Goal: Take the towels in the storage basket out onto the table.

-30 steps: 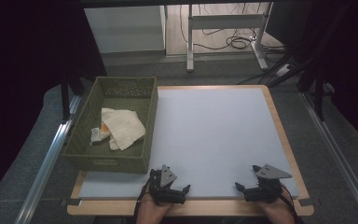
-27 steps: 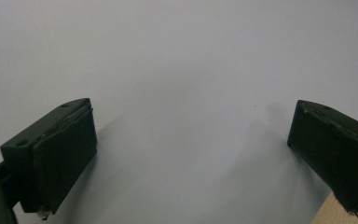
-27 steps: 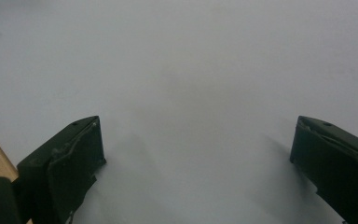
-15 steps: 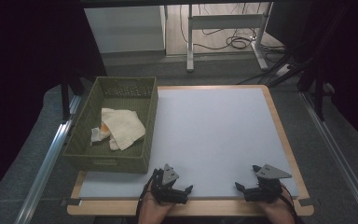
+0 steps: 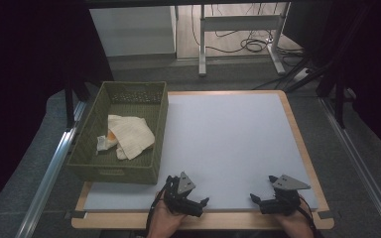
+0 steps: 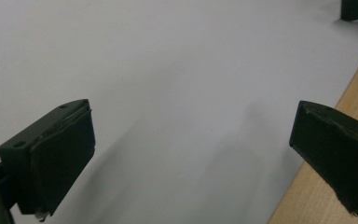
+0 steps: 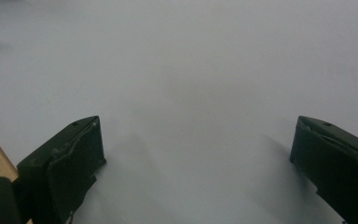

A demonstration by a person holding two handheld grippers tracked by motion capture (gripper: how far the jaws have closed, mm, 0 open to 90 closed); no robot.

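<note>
High view is showing a pale grey mat (image 5: 228, 144) lying on a wooden-edged table (image 5: 297, 134), with both of the person's hands coming in at the near edge. Left gripper (image 5: 204, 202) is sitting low over the near part of the mat, held in the left hand (image 5: 162, 220), its grey three-cornered plate facing up and its jaws pointing toward the right. Right gripper (image 5: 254, 198) is sitting near the front right corner of the mat, held in the right hand (image 5: 293, 225), its jaws pointing left toward the other gripper; the two are lying well apart. A green woven basket (image 5: 158, 124) is standing at the left side of the table, partly overhanging the mat's left edge, just beyond and to the left of the left gripper. Inside it a cream cloth (image 5: 129, 136) is lying crumpled on the basket floor, with a small orange patch peeking out at its left side. Left gripper view is looking along its two black jaws, which are standing wide apart with nothing between them, bare mat under them and the wooden rim at the right. Right gripper view is showing its own jaws likewise spread wide and holding nothing, over plain mat, with a strip of wooden rim at the lower left. Neither gripper is touching the basket or the cloth.
</note>
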